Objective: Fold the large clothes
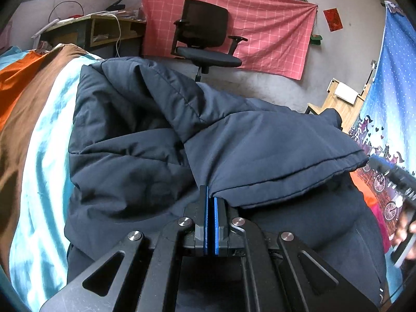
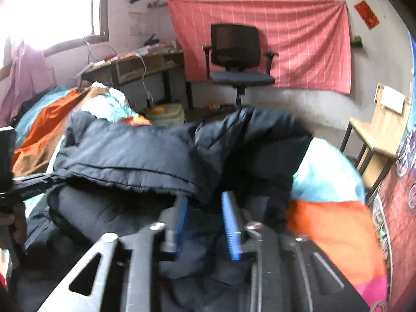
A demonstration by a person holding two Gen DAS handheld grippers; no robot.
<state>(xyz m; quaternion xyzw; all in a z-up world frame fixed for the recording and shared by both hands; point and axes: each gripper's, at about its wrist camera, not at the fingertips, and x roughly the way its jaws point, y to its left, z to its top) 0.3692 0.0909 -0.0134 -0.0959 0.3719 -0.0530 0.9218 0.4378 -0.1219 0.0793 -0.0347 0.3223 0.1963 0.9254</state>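
A grey-walled room is seen, with a pink checked cloth hung on the far wall and a black office chair placed in front of it. A cluttered wooden desk is set against the wall to the left, and a blue patterned hanging is seen at the right edge. A bed is covered by a bedspread in turquoise, orange and brown.

The dark navy padded jacket is spread in a heap across the bed, one stitched hem section being raised and folded over the rest.

The left tool is drawn narrow, its blue pads nearly together, and the lower corner of the folded hem is pinched between them. The right tool is held with its jaws apart around a bunched part of the jacket; its left finger is partly covered by the hem, and whether the fabric is touched by the pads cannot be told, since the right wrist view is blurred.
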